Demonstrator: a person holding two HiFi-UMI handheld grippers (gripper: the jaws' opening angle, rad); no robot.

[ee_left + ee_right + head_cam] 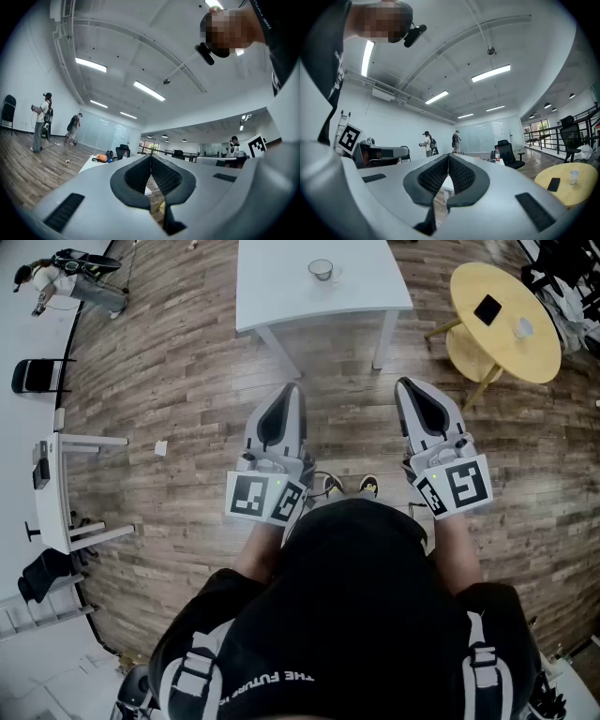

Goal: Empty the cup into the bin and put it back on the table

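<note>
A clear glass cup (321, 270) stands on the white table (281, 287) at the top of the head view, well ahead of me. My left gripper (291, 390) and right gripper (405, 386) are held side by side at waist height, both shut and empty, pointing toward the table and short of its near edge. In the left gripper view the left gripper (151, 156) shows its tips touching, aimed level across the room. The right gripper (448, 156) is likewise tip to tip in its own view. No bin shows in any view.
A round yellow table (502, 320) with a black phone (487, 308) and a small white cup (523, 328) stands at the right. A white desk (52, 493) and black chair (33, 376) line the left wall. People stand far off (41, 122). Wood floor lies all around.
</note>
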